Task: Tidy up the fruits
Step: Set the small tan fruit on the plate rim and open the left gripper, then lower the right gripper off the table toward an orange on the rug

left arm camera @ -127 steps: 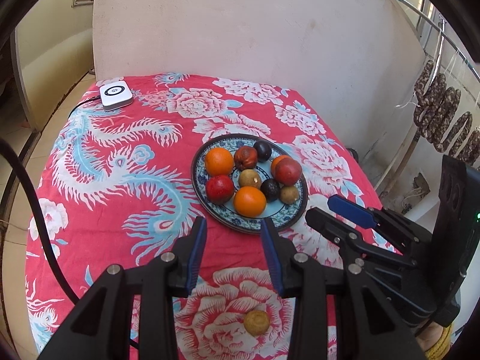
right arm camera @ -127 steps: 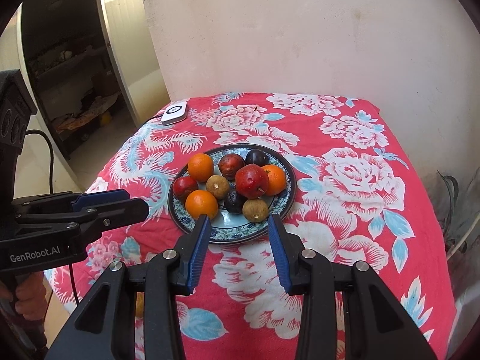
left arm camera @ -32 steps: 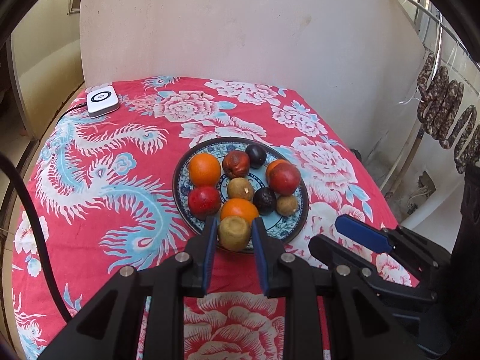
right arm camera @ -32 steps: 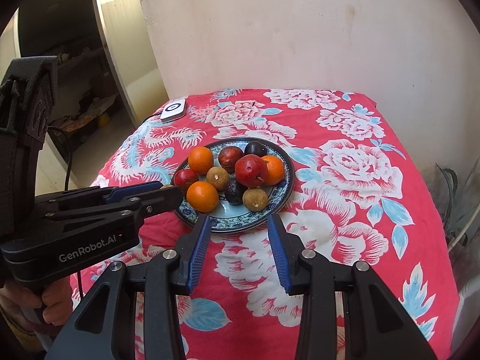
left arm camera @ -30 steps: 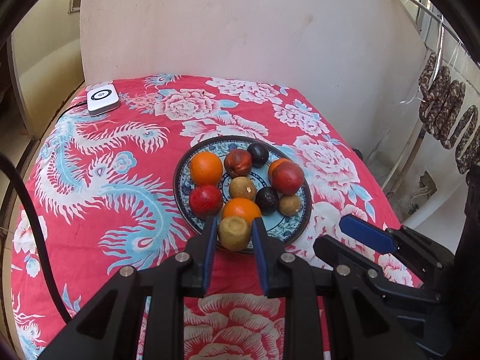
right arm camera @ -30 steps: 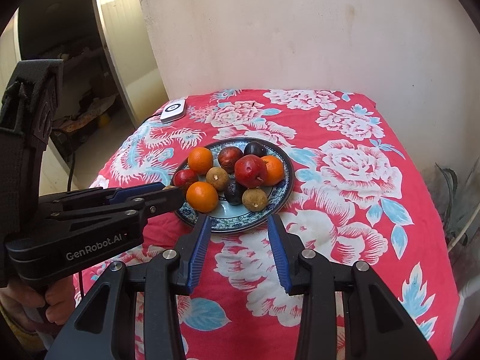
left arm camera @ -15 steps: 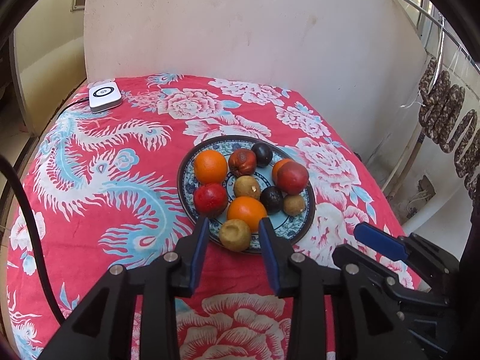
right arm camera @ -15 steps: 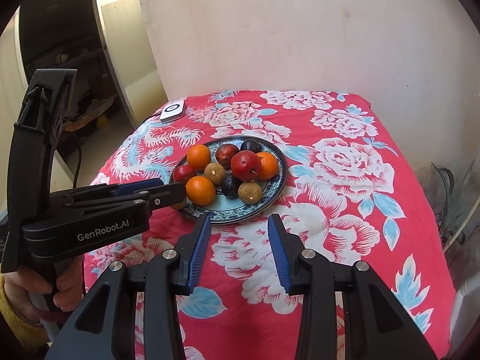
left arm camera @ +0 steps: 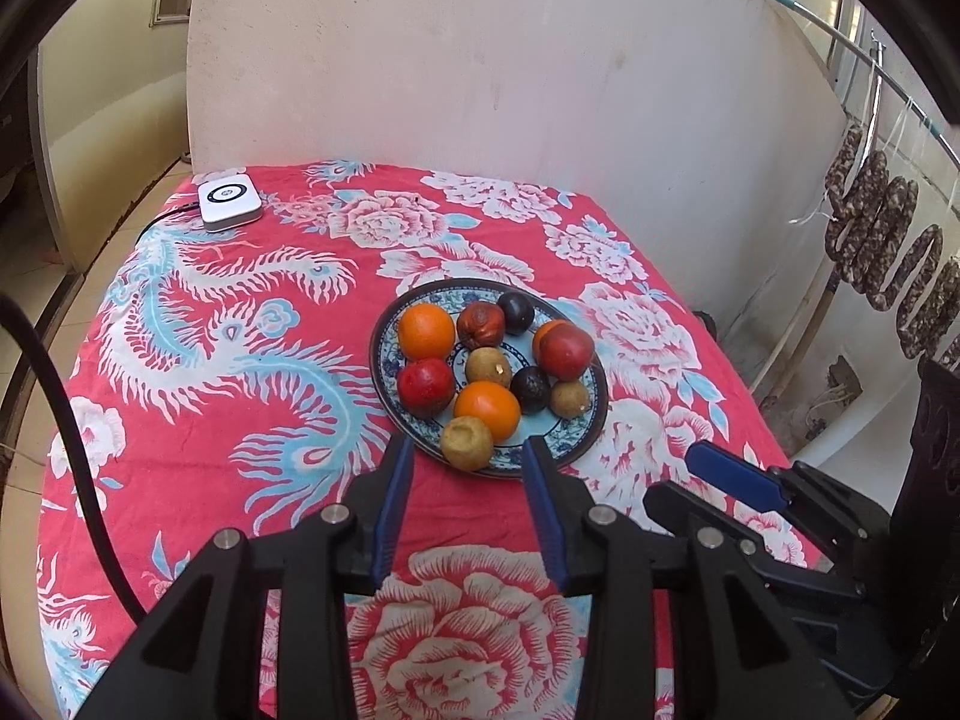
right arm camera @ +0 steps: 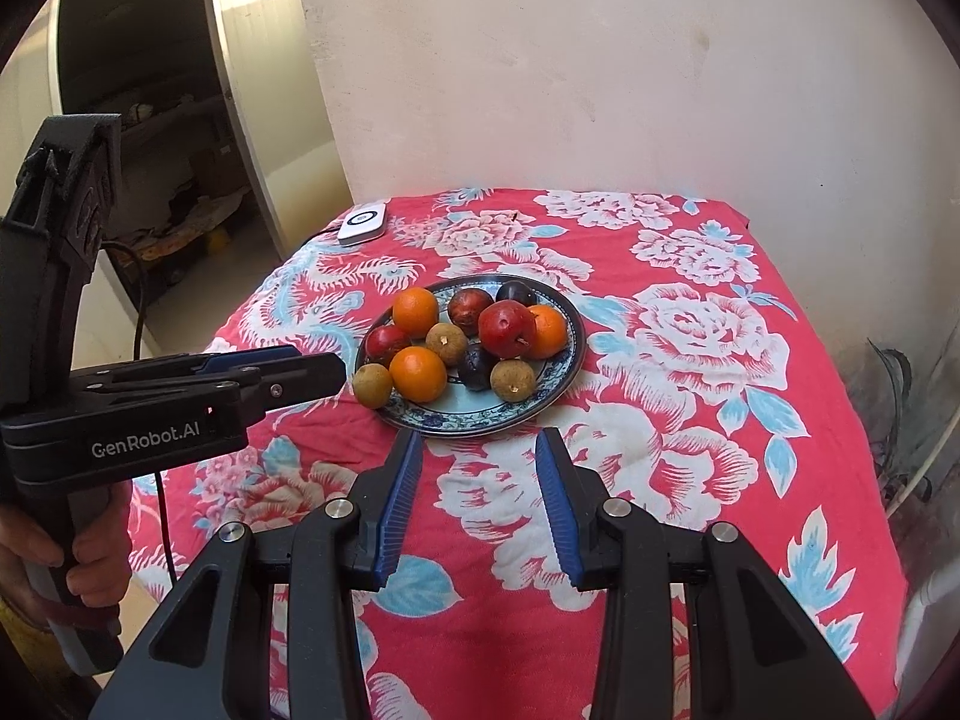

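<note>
A blue patterned plate (left arm camera: 379, 360) (right arm camera: 570, 360) on the red flowered cloth holds several fruits: oranges, red apples, dark plums and brown ones. A brown fruit (left arm camera: 465, 439) (right arm camera: 372, 385) rests on the plate's near rim beside an orange (left arm camera: 487, 410). My left gripper (left arm camera: 468, 445) (right arm camera: 336, 373) stands just short of it. Its jaws are opening and the blue pads are clear of the fruit. My right gripper (right arm camera: 480, 438) (left arm camera: 675, 477) hovers open over the cloth in front of the plate, with nothing between its fingers.
A small white device (left arm camera: 230, 201) (right arm camera: 363, 225) with a cable lies at the table's far left corner. A plaster wall backs the table. Dried sausages (left arm camera: 888, 240) hang at the right. A person's hand (right arm camera: 90, 570) grips the left gripper's handle. A doorway opens at left.
The left jaws have opened off the brown fruit, which now sits on the plate's near rim, and the left gripper has drawn back a little. The right gripper has stayed put.
</note>
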{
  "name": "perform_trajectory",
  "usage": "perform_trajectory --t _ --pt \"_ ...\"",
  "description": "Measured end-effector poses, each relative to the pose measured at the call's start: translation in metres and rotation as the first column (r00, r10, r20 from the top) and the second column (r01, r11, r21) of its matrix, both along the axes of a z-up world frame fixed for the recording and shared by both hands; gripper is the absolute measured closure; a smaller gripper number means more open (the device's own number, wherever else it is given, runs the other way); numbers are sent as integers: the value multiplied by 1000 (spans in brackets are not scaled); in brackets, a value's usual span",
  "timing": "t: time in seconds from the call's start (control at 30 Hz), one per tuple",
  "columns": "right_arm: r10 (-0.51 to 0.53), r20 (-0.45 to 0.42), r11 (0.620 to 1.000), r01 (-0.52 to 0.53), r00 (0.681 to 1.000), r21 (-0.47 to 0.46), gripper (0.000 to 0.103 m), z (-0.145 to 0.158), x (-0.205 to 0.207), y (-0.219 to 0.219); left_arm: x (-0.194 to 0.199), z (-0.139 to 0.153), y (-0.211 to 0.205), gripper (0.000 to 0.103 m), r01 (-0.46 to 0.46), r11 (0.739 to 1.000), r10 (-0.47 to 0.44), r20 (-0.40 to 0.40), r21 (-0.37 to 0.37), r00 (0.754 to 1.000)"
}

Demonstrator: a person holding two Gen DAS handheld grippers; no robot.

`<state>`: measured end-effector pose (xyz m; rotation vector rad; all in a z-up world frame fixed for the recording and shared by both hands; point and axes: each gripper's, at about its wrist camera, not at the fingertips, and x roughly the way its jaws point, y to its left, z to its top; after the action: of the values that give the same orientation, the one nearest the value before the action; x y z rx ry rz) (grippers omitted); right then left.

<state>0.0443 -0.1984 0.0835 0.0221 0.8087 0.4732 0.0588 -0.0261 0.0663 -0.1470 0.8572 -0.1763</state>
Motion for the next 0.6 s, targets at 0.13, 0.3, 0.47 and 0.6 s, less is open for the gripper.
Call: perform_trajectory --t 0.13,0.3,0.47,0.6 --pt "58 26 998 -58 998 -4 62 3 -9 1 -7 4 4 64 -14 1000 14 -3 -2 1000" --pt "200 43 979 -197 979 -55 62 4 -30 6 -20 7 10 64 -35 999 35 0 -2 999" --pt "318 12 943 -315 948 -106 62 -3 -56 15 -32 9 16 64 -57 998 57 -4 2 998" --pt "402 -30 908 -403 915 -115 62 -9 -75 19 -45 10 21 64 -68 998 68 -1 3 998"
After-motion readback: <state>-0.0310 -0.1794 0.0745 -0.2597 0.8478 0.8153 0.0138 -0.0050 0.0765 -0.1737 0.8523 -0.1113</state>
